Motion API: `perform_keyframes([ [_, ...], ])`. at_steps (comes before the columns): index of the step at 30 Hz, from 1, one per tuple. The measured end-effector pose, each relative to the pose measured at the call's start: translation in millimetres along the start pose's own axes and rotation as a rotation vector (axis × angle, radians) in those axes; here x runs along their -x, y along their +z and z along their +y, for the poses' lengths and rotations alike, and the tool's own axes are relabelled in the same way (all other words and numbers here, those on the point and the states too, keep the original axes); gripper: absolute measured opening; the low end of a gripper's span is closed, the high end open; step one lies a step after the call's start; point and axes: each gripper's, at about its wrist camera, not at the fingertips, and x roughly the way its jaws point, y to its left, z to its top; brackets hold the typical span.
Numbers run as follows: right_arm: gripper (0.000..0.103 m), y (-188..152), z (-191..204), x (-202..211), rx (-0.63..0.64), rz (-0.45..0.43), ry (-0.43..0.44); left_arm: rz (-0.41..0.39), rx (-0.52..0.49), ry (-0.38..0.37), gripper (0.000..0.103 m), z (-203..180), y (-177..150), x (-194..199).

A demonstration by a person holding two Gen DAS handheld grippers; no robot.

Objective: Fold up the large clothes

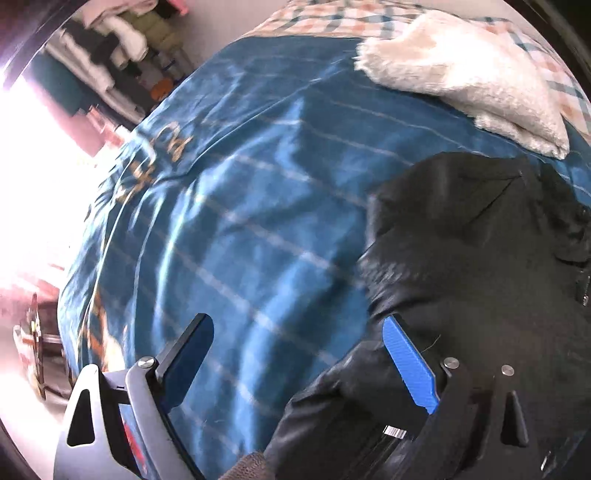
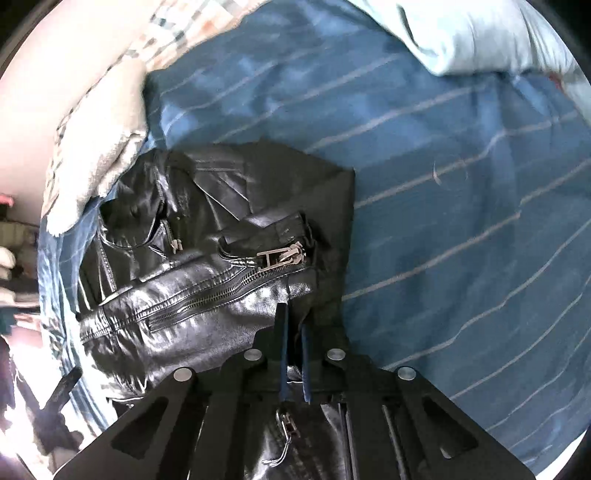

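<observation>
Between the narrow blue pads of the right gripper (image 2: 294, 325) a fold of the black leather jacket (image 2: 207, 258) is being pinched: the two fingers are standing nearly together with dark material caught in the slim gap, close to the edge where the big metal zipper pull (image 2: 280, 254) is lying. Gripping there is probably giving control over the heavy front panel, so that it can be carried across as one piece instead of sagging. Part of the jacket is also lying under this gripper's body, nearest the camera.

Beside the jacket's other edge, the left gripper (image 1: 299, 354) is hovering with its fingers spread wide and nothing between them. One blue pad (image 1: 410, 365) is sitting against the dark leather while the other finger is hanging over bare bedding, which looks like a line-up for catching that edge, though no grasp is made yet.

Further out, the jacket is resting bunched on the blue striped bedspread (image 2: 461, 206), chosen presumably as a broad soft surface for folding. A fluffy white throw (image 1: 465, 77) is lying just beyond the jacket, near but seemingly not touching, and a checked sheet (image 1: 332, 18) is showing past that. A pale blue pillow (image 2: 480, 33) is sitting well apart at the far edge.
</observation>
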Motion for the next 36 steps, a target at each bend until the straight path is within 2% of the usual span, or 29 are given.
perform_keyframes([
  [3,0.008,6,-17,-18,-0.02,0.085,0.028,0.027,-0.09,0.066,0.096,-25,11,-33],
  [5,0.016,12,-27,-28,-0.064,0.144,0.09,0.051,-0.114,0.089,0.099,-33,15,-55],
  [6,0.019,14,-35,-26,-0.101,0.166,0.132,0.049,-0.11,0.094,0.103,-32,18,-58],
  [8,0.025,13,-45,-13,-0.132,0.157,0.173,0.055,-0.109,0.072,0.103,-27,18,-54],
  [10,0.052,4,-56,7,-0.124,0.127,0.135,0.041,-0.098,0.045,0.103,-13,12,-36],
  [11,0.054,-2,-59,13,-0.116,0.123,0.128,0.034,-0.094,0.04,0.103,-6,7,-26],
  [14,0.054,-25,-69,9,-0.079,0.199,0.12,0.018,-0.09,0.039,0.103,11,-20,2],
  [17,0.054,-44,-67,-17,-0.018,0.281,0.075,0.029,-0.132,0.055,0.103,13,-54,13],
  [19,0.054,-53,-59,-38,0.018,0.319,0.055,0.059,-0.191,0.08,0.103,2,-71,1],
  [21,0.053,-58,-51,-50,0.047,0.32,0.023,0.096,-0.217,0.143,0.103,-7,-76,-20],
  [23,0.042,-57,-48,-48,0.061,0.272,-0.02,0.123,-0.214,0.177,0.103,-14,-74,-41],
  [24,0.036,-56,-52,-44,0.042,0.253,-0.019,0.133,-0.197,0.177,0.103,-15,-71,-49],
  [25,0.035,-55,-58,-41,0.014,0.239,-0.019,0.147,-0.168,0.172,0.103,-15,-69,-54],
  [29,0.035,-55,-77,-42,-0.046,0.232,-0.024,0.145,-0.14,0.136,0.103,-8,-71,-54],
  [33,0.037,-51,-58,-47,-0.001,0.271,-0.098,0.153,-0.127,0.076,0.103,0,-71,-60],
  [36,0.04,-48,-44,-36,0.004,0.265,-0.08,0.156,-0.143,0.056,0.103,4,-67,-64],
])
